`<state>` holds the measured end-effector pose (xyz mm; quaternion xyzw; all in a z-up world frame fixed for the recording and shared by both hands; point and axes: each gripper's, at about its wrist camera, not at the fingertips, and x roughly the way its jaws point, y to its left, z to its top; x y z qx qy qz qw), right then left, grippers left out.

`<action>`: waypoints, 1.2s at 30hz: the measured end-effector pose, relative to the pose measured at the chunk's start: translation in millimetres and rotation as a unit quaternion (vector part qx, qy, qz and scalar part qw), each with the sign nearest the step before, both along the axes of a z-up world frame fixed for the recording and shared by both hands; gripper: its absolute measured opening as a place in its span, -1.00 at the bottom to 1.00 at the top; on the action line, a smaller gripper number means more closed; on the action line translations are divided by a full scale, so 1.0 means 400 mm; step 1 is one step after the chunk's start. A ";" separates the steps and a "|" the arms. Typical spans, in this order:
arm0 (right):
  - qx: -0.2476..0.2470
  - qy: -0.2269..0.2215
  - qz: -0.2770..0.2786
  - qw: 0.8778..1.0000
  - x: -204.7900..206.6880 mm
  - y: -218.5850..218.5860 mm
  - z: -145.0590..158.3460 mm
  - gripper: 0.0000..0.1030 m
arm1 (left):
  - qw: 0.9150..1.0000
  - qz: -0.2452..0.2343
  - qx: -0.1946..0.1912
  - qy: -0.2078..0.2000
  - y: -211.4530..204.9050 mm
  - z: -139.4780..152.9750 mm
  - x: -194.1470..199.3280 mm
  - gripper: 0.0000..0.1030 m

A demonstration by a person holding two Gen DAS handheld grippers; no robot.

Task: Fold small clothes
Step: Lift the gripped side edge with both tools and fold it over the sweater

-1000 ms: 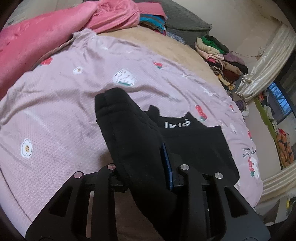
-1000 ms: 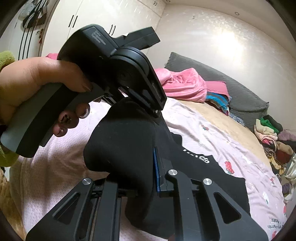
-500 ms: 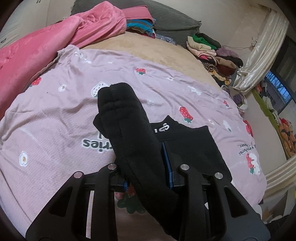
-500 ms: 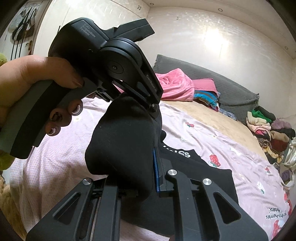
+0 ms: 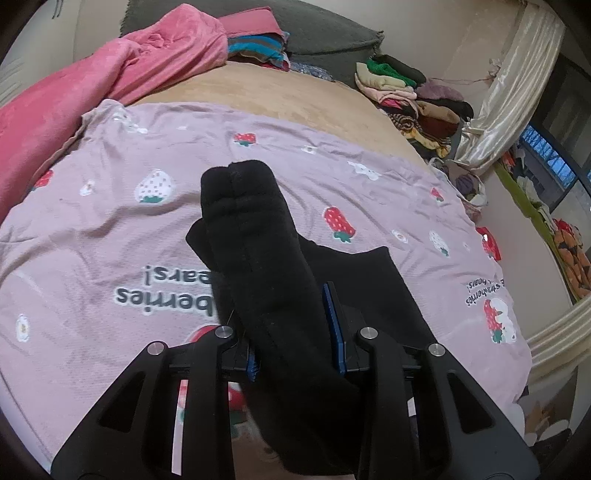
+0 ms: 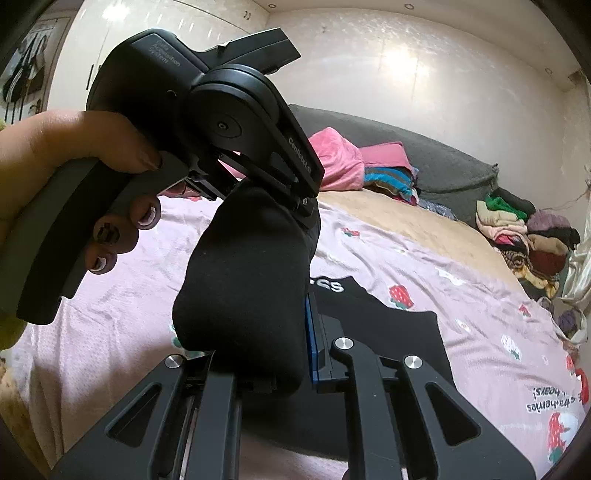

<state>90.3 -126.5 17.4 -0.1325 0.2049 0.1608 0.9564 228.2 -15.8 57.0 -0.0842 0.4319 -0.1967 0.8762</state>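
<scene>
A small black garment [image 5: 266, 266] is held up above a pink strawberry-print bed cover [image 5: 110, 236]. My left gripper [image 5: 295, 332] is shut on a bunched fold of it, which sticks up between the jaws. My right gripper [image 6: 258, 354] is shut on another bunched part of the same black garment [image 6: 243, 295]. The rest of the garment lies flat on the cover [image 6: 388, 332]. In the right wrist view the left gripper's body [image 6: 221, 125], held by a hand, sits directly above the cloth, clamping its top.
A pink blanket [image 5: 110, 81] lies at the back left of the bed. A grey pillow [image 5: 317, 33] and folded clothes are at the head. A pile of clothes [image 5: 413, 99] and curtains [image 5: 517, 85] are at the right.
Both grippers have carried the black fold toward me and down along the bed; more of the cover's printed text shows beyond it. Both grips are unchanged.
</scene>
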 end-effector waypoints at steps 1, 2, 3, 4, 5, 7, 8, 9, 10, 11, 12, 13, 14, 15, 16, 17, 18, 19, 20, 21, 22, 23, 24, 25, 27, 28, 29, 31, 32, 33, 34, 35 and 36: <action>0.002 0.002 -0.003 1.000 -0.003 -0.004 0.001 -0.79 | 1.000 -0.002 0.001 0.001 -0.009 -0.003 0.002 -0.60; 0.004 0.006 -0.005 1.000 -0.003 -0.012 -0.003 -0.79 | 1.000 -0.004 0.003 0.003 -0.022 -0.007 0.005 -0.60; 0.006 0.008 -0.007 1.000 0.001 -0.015 -0.006 -0.79 | 1.000 -0.006 0.004 0.005 -0.031 -0.010 0.007 -0.60; 0.009 0.011 -0.009 1.000 0.002 -0.023 -0.008 -0.79 | 1.000 -0.008 0.004 0.007 -0.040 -0.014 0.010 -0.60; 0.010 0.014 -0.011 1.000 0.002 -0.031 -0.012 -0.79 | 1.000 -0.009 0.005 0.008 -0.047 -0.016 0.012 -0.60; 0.013 0.018 -0.015 1.000 0.019 -0.057 -0.014 -0.79 | 1.000 -0.013 0.007 0.012 -0.066 -0.024 0.018 -0.60; 0.016 0.022 -0.018 0.999 0.020 -0.067 -0.018 -0.79 | 1.000 -0.016 0.009 0.013 -0.078 -0.028 0.020 -0.60; 0.018 0.025 -0.020 0.999 0.024 -0.076 -0.021 -0.79 | 1.000 -0.019 0.011 0.015 -0.091 -0.033 0.023 -0.60; 0.020 0.029 -0.024 0.999 0.028 -0.089 -0.026 -0.79 | 1.000 -0.021 0.012 0.017 -0.098 -0.035 0.026 -0.59; 0.022 0.031 -0.026 0.999 0.030 -0.095 -0.028 -0.79 | 0.999 -0.023 0.013 0.019 -0.111 -0.039 0.029 -0.58; 0.026 0.036 -0.028 0.999 0.033 -0.107 -0.034 -0.79 | 0.999 -0.026 0.015 0.021 -0.123 -0.043 0.033 -0.58; 0.029 0.041 -0.030 0.998 0.035 -0.115 -0.038 -0.79 | 0.999 -0.029 0.017 0.024 -0.133 -0.047 0.036 -0.58; 0.034 0.048 -0.034 0.998 0.042 -0.130 -0.045 -0.79 | 0.999 -0.033 0.021 0.027 -0.150 -0.053 0.041 -0.56; 0.038 0.053 -0.035 0.997 0.046 -0.139 -0.049 -0.79 | 0.999 -0.035 0.023 0.029 -0.160 -0.059 0.044 -0.55; 0.045 0.061 -0.036 0.996 0.053 -0.154 -0.057 -0.79 | 0.998 -0.038 0.028 0.032 -0.176 -0.066 0.047 -0.54; 0.052 0.069 -0.038 0.996 0.058 -0.165 -0.064 -0.79 | 0.998 -0.040 0.030 0.034 -0.185 -0.072 0.050 -0.53; 0.059 0.079 -0.041 0.994 0.064 -0.179 -0.073 -0.79 | 0.998 -0.041 0.031 0.038 -0.196 -0.080 0.053 -0.52; 0.068 0.087 -0.042 0.993 0.072 -0.193 -0.081 -0.79 | 0.998 -0.042 0.034 0.042 -0.207 -0.089 0.056 -0.52; 0.075 0.094 -0.044 0.992 0.075 -0.203 -0.087 -0.79 | 0.997 -0.044 0.036 0.047 -0.219 -0.098 0.061 -0.51; 0.083 0.103 -0.045 0.990 0.078 -0.213 -0.094 -0.79 | 0.997 -0.045 0.038 0.050 -0.229 -0.105 0.064 -0.50; 0.091 0.109 -0.046 0.989 0.081 -0.223 -0.099 -0.79 | 0.997 -0.047 0.042 0.054 -0.242 -0.113 0.068 -0.50; 0.100 0.115 -0.047 0.987 0.084 -0.234 -0.104 -0.79 | 0.996 -0.048 0.044 0.055 -0.248 -0.117 0.069 -0.47; 0.106 0.120 -0.046 0.986 0.083 -0.238 -0.107 -0.79 | 0.996 -0.050 0.047 0.057 -0.257 -0.122 0.071 -0.46; 0.113 0.126 -0.046 0.985 0.084 -0.245 -0.110 -0.79 | 0.996 -0.050 0.049 0.059 -0.263 -0.125 0.074 -0.45; 0.136 0.139 -0.045 0.980 0.088 -0.262 -0.115 -0.79 | 0.996 -0.048 0.045 0.066 -0.271 -0.132 0.079 -0.40; 0.149 0.147 -0.044 0.977 0.092 -0.273 -0.119 -0.79 | 0.996 -0.047 0.043 0.068 -0.276 -0.134 0.081 -0.38; 0.159 0.152 -0.044 0.975 0.095 -0.281 -0.121 -0.79 | 0.996 -0.047 0.043 0.070 -0.283 -0.137 0.083 -0.33; 0.185 0.167 -0.045 0.967 0.101 -0.302 -0.130 -0.79 | 0.995 -0.051 0.038 0.071 -0.295 -0.140 0.084 -0.19; 0.196 0.176 -0.048 0.963 0.105 -0.313 -0.136 -0.79 | 0.995 -0.055 0.030 0.074 -0.297 -0.142 0.085 -0.01; 0.202 0.181 -0.049 0.961 0.106 -0.320 -0.140 -0.79 | 0.995 -0.058 0.020 0.079 -0.301 -0.144 0.086 0.06; 0.212 0.189 -0.050 0.957 0.108 -0.329 -0.146 -0.78 | 0.995 -0.061 0.011 0.081 -0.305 -0.145 0.086 0.11; 0.225 0.197 -0.052 0.953 0.111 -0.339 -0.152 -0.78 | 0.994 -0.063 0.006 0.083 -0.312 -0.148 0.087 0.24; 0.244 0.210 -0.054 0.945 0.117 -0.355 -0.162 -0.78 | 0.994 -0.067 0.001 0.086 -0.316 -0.151 0.087 0.29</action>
